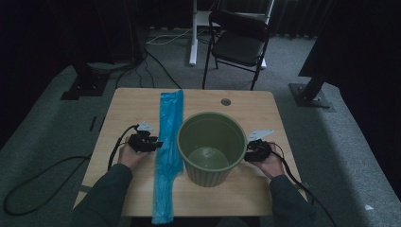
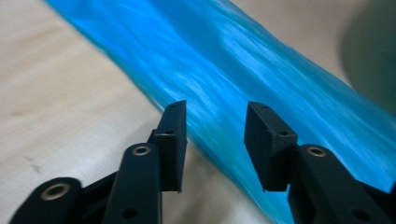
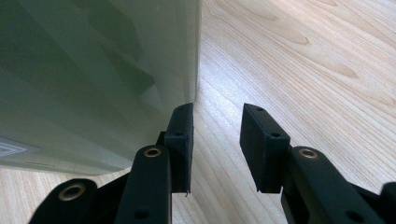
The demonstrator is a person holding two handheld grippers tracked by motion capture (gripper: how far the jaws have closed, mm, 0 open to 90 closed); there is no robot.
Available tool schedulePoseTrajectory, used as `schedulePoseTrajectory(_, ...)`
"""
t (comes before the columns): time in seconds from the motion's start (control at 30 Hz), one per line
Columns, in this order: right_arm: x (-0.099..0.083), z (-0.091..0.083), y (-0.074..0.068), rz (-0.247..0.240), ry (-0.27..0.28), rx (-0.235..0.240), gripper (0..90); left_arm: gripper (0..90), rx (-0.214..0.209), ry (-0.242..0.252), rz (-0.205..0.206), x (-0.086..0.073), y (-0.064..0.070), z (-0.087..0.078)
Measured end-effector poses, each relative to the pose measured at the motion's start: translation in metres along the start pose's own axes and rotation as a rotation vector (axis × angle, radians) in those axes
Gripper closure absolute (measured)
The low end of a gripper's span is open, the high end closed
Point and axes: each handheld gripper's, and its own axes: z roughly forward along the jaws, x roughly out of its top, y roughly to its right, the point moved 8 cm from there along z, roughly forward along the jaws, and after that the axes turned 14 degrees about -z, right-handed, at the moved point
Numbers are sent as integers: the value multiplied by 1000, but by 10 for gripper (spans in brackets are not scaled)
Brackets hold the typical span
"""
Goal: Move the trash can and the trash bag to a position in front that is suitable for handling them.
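Leftmost, on the wooden counter (image 1: 123, 106), left hand-held gripper (image 1: 150, 143) gripped by the person's left hand (image 1: 130, 156), cable looping off the left side of the counter. Jaws spread, nothing between them. From the left gripper view, left hand-held gripper (image 2: 215, 135) pointed at the edge of the blue plastic bag (image 2: 243, 70), jaw tips over that edge; actual contact impossible to tell.

Next over, blue plastic bag (image 1: 169, 142) lying flat as a long narrow strip, running from the far part of the counter to the near edge and hanging slightly over it. Just left of the bucket, near part brushing or tucked close against the bucket's base.

Centre-right, green bucket (image 1: 211, 147) standing upright, open at the top, inside bare, ribbed along the lower wall.

Right of that, right hand-held gripper (image 1: 252, 152) in the person's right hand (image 1: 270, 163), close against the bucket's right side, grey plate on top. From the right gripper view, right hand-held gripper (image 3: 215, 140) with jaws spread and empty, one jaw right beside the pale green bucket (image 3: 93, 70) wall, the other over bare counter (image 3: 303, 56).

Beyond the counter, a black folding chair (image 1: 239, 40) on grey carpet.
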Motion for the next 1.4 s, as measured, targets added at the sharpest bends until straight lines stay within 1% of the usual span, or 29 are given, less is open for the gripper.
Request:
schedulePoseTrajectory(0.03,0,0,0,1,-2,0,642,559,15,4,-5,2,-1,2)
schedulePoseTrajectory(0.07,0,0,0,1,-2,0,642,557,45,14,-22,5,-5,6)
schedulePoseTrajectory(0.13,0,-1,0,-1,0,-1,642,546,65,17,-45,8,-9,11)
schedulePoseTrajectory(0.17,0,-1,0,-1,3,-3,642,548,85,11,-41,8,-12,14)
schedulePoseTrajectory(0.2,0,-2,0,1,7,-3,642,556,92,5,-42,7,-13,16)
schedulePoseTrajectory(0.27,-1,-3,1,3,8,-3,642,563,96,-18,-36,5,-14,20)
schedulePoseTrajectory(0.33,-2,-2,1,8,7,0,642,577,97,-21,-20,4,-13,21)
schedulePoseTrajectory(0.37,-2,-2,1,8,5,0,642,608,94,-29,-18,4,-13,20)
schedulePoseTrajectory(0.47,-1,-3,1,6,7,0,642,795,76,-49,-7,1,-10,18)
schedulePoseTrajectory(0.57,-1,-3,0,3,9,1,643,878,29,-60,-8,-4,-6,16)
schedulePoseTrajectory(0.6,-1,-3,0,3,7,1,642,887,22,-66,0,-5,-3,15)
schedulePoseTrajectory(0.67,-1,-2,0,2,7,4,643,889,7,-85,30,-9,3,14)
schedulePoseTrajectory(0.7,-1,-2,0,2,7,4,643,890,7,-85,30,-9,3,14)
schedulePoseTrajectory(0.73,-1,-2,1,3,8,3,643,890,-15,-107,59,-14,11,11)
schedulePoseTrajectory(0.87,-2,-3,1,7,7,4,643,862,-28,-123,75,-20,17,7)
schedulePoseTrajectory(0.9,-2,-3,1,8,9,3,642,745,-9,-107,65,-17,16,6)
schedulePoseTrajectory(0.93,-2,-3,1,9,9,3,642,697,-9,-107,65,-17,16,6)
schedulePoseTrajectory(0.97,-2,-3,1,9,9,3,642,697,-7,-89,47,-14,14,6)
schedulePoseTrajectory(1.0,-2,-2,1,8,6,4,642,623,0,-70,20,-9,12,6)
schedulePoseTrajectory(1.03,-2,-2,1,5,6,5,642,597,5,-35,-36,0,8,9)
schedulePoseTrajectory(1.07,-2,-1,0,5,4,7,642,583,7,-23,-63,4,6,11)
schedulePoseTrajectory(1.1,-2,-1,0,7,0,8,642,575,7,-23,-63,4,6,11)
schedulePoseTrajectory(1.13,-2,0,0,7,-1,8,642,567,10,-15,-84,7,4,14)
schedulePoseTrajectory(1.17,-2,0,0,6,0,8,642,563,7,-5,-120,11,3,19)
schedulePoseTrajectory(1.23,-2,-1,1,5,2,7,642,549,10,-3,-129,12,2,21)
schedulePoseTrajectory(1.27,-2,-1,1,6,3,7,641,543,18,-9,-136,12,2,25)
schedulePoseTrajectory(1.3,-3,-1,1,7,4,7,641,534,18,-9,-136,12,2,25)
schedulePoseTrajectory(1.37,-4,-1,1,11,2,7,641,530,34,-21,-136,11,0,29)
schedulePoseTrajectory(1.4,-5,-1,2,10,2,7,641,526,34,-16,-141,11,-1,30)
